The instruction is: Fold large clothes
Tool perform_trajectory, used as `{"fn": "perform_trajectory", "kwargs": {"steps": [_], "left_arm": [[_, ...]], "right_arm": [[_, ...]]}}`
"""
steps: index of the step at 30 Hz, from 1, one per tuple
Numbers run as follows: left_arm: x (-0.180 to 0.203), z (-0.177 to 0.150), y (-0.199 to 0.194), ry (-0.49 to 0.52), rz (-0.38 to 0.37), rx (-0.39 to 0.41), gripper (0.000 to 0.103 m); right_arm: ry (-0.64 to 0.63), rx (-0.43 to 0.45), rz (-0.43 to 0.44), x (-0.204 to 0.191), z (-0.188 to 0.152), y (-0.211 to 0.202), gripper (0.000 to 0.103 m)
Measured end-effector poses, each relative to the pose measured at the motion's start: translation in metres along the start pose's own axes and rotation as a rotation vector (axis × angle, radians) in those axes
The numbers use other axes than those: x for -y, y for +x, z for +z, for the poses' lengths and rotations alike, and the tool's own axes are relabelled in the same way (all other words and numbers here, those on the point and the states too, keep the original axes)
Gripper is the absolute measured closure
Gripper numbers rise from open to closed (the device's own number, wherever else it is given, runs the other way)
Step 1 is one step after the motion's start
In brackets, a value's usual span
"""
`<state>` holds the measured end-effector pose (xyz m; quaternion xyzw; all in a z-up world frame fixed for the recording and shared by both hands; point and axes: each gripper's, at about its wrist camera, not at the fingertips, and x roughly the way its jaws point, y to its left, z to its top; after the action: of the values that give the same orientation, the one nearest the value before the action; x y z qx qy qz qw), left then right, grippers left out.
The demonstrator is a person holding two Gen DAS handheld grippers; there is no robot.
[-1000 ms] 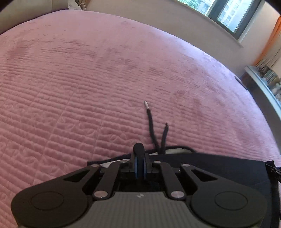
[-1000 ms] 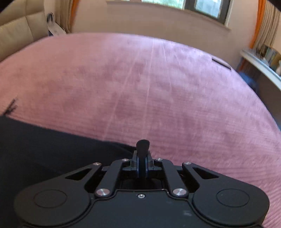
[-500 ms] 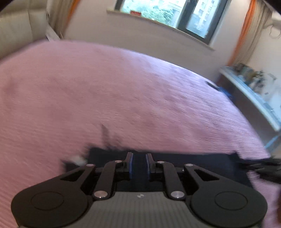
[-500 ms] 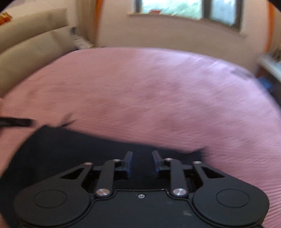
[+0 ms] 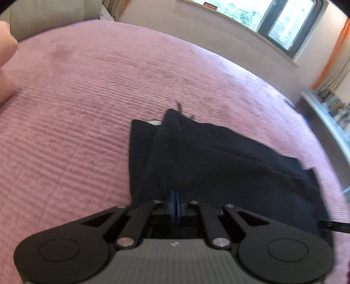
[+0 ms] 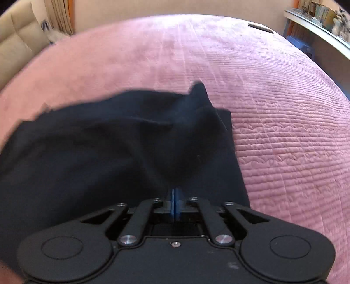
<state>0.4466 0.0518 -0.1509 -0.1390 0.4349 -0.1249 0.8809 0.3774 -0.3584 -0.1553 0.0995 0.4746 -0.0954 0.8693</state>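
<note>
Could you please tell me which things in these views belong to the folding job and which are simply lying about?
Part of the job:
black garment
left gripper, shut on it
right gripper, shut on it
pink bedspread, the work surface

Just lying about:
shelf clutter
beige sofa

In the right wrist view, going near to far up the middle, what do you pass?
right gripper, shut on the cloth → black garment → pink bedspread → beige wall

Daylight pours through the window (image 5: 284, 28) at upper right; fisheye bends the edges, and motion blur smears the black garment (image 6: 109, 142).
</note>
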Motion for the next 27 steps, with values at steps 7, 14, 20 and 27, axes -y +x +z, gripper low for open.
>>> {"fn": "perform_trajectory", "kwargs": {"steps": [7,14,20,27], "left_arm": [[0.023,-0.047,-0.030,0.020,-0.057,-0.070,0.091],[-0.017,-0.080,-0.027,-0.060,0.094,-0.107,0.093],[-0.035,-0.093,-0.076,-0.131,0.148,-0.096,0.088],[-0.047,-0.113,-0.106,-0.285,0.145,-0.064,0.055]], "right_arm": [[-0.120,-0.008,0.191,-0.094,-0.036,-0.031,0.097],[-0.132,-0.090,0.128,-0.085,-0.075,-0.006,0.103],[-0.145,-0.053,0.152,-0.082,-0.057,-0.035,0.097],[-0.191,0.027,0.241,-0.120,-0.052,-0.046,0.097]]}}
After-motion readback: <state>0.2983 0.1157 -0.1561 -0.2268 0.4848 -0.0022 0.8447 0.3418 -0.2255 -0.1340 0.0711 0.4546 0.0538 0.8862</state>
